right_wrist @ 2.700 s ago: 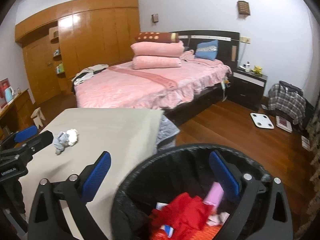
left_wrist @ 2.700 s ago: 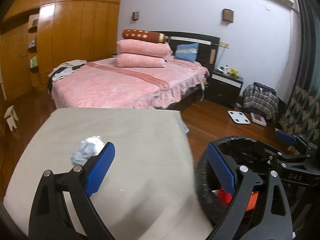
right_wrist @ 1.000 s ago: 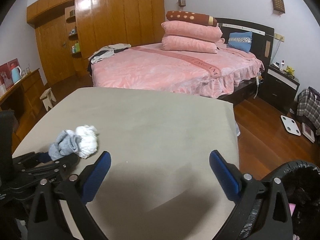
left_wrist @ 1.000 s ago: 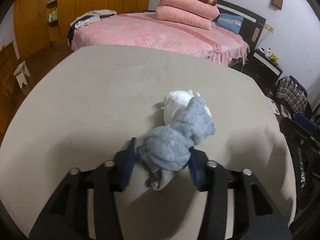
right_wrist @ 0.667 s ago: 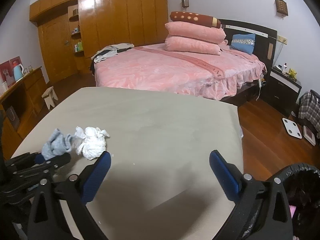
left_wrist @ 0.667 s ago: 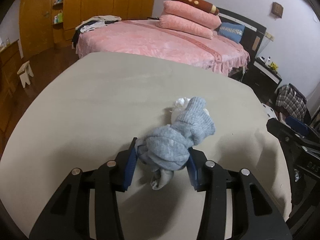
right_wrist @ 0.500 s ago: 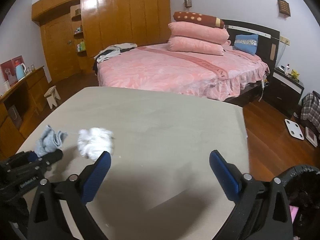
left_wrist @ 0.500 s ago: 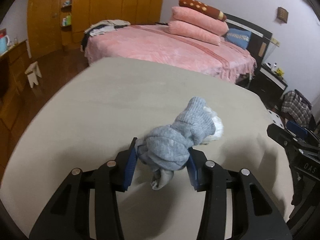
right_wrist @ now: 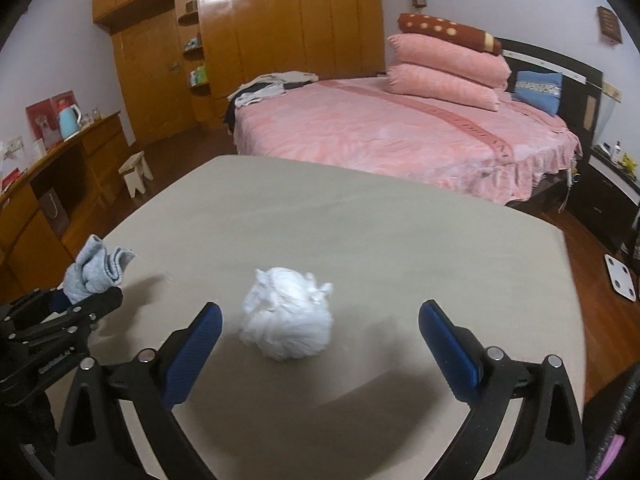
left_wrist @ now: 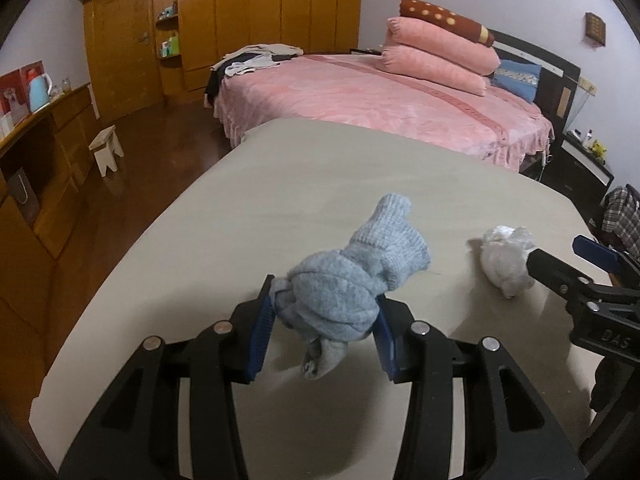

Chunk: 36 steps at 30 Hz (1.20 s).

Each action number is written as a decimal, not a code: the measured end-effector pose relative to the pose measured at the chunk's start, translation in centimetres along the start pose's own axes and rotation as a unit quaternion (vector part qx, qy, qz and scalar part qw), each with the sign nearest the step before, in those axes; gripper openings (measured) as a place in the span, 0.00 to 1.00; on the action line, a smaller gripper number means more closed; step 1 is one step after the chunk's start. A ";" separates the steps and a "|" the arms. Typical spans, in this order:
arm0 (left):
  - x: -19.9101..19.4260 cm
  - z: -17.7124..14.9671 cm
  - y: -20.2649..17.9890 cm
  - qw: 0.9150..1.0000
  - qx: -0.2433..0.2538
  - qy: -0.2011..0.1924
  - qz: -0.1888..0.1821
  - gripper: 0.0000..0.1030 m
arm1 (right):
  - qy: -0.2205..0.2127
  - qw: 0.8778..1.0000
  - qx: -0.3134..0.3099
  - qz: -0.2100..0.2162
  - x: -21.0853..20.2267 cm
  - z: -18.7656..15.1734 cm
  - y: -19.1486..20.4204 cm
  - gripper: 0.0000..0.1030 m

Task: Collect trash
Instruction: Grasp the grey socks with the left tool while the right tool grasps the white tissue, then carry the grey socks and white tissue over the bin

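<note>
**Bedroom counter: one gripper clamped on a sock, the other spread around a tissue wad**

A bedroom with a wooden wardrobe wall [right_wrist: 288, 32] and a pink bed [right_wrist: 384, 136] stacked with pink pillows lies behind a beige counter [right_wrist: 360, 232] that fills the foreground; the left gripper [left_wrist: 324, 336] is clamped on a balled grey sock [left_wrist: 344, 288], its blue pads pressing both flanks of the bundle; the sock's long axis runs away from the camera and slightly rightward, the ribbed cuff pointing up and toward the bed while a short loose end hangs down toward the counter; it appears lifted just off the surface, though contact underneath cannot be told; in the right wrist view the same sock [right_wrist: 96, 270] shows at the far left, sticking up out of the left gripper [right_wrist: 80, 300].

The right gripper [right_wrist: 320, 340] has its jaws spread wide with nothing pressed; a crumpled white tissue wad [right_wrist: 288, 324] sits on the counter between them, nearer the left finger, touching neither; it is roundish with no clear long axis; from the left wrist view the wad [left_wrist: 506, 256] lies to the right of the sock, just beside the right gripper's [left_wrist: 568, 264] tip.
</note>
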<state>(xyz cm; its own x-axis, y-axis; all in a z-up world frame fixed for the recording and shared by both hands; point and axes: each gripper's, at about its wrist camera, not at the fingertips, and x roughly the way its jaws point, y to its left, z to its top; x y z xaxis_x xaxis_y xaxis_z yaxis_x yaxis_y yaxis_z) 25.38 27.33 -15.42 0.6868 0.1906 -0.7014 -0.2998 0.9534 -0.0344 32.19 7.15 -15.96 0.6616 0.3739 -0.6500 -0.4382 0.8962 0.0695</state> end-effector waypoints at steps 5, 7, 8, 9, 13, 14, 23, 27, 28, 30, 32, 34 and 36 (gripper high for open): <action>0.2 -0.1 0.8 1.000 -0.006 0.003 0.000 0.42 | 0.015 1.000 -0.003 0.003 1.3 0.0 1.0 0.92; 0.3 -0.2 0.9 1.000 -0.008 0.004 -0.001 0.42 | 0.023 1.000 -0.005 0.006 1.7 0.1 1.2 0.89; 0.3 -0.2 0.8 1.000 -0.008 0.004 -0.001 0.42 | 0.026 1.000 -0.007 0.007 1.9 0.2 1.3 0.87; 0.4 -0.2 0.8 1.000 -0.007 0.005 -0.002 0.42 | 0.028 1.000 -0.008 0.007 2.0 0.2 1.5 0.84; 0.4 -0.3 0.7 1.000 -0.008 0.004 -0.001 0.42 | 0.043 0.999 -0.015 0.010 2.5 0.2 1.8 0.72; 0.4 -0.3 0.7 1.000 -0.008 0.004 -0.001 0.42 | 0.048 0.999 -0.017 0.012 2.7 0.2 2.0 0.67; 0.0 -0.2 0.5 1.000 -0.009 0.000 -0.001 0.42 | 0.049 0.998 -0.021 0.021 2.0 0.1 1.8 0.39; -1.0 0.1 0.2 1.000 -0.009 -0.008 -0.004 0.42 | 0.032 0.999 -0.017 0.023 0.6 0.3 1.7 0.39; -1.3 0.2 0.1 1.000 -0.009 -0.011 -0.005 0.42 | 0.027 0.999 -0.016 0.024 0.1 0.4 1.6 0.39; -2.0 0.4 -0.2 1.000 -0.009 -0.016 -0.008 0.42 | 0.019 0.999 -0.014 0.026 -0.7 0.6 1.2 0.39; -2.8 0.6 -0.7 1.000 -0.006 -0.023 -0.010 0.42 | 0.012 0.999 -0.014 0.026 -1.6 0.6 1.0 0.39; -3.5 0.7 -1.3 1.000 -0.003 -0.027 -0.011 0.42 | 0.006 1.000 -0.014 0.026 -2.4 0.7 0.9 0.39; -4.3 0.8 -1.8 0.999 -0.001 -0.030 -0.015 0.42 | 0.000 1.000 -0.011 0.027 -3.6 0.6 0.6 0.39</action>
<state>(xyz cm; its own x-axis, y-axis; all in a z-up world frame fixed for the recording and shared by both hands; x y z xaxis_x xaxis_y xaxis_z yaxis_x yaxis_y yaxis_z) 23.53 24.95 -11.78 0.7337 0.1754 -0.6564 -0.2800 0.9583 -0.0569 29.92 6.50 -13.15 0.6375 0.4213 -0.6451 -0.4863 0.8694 0.0872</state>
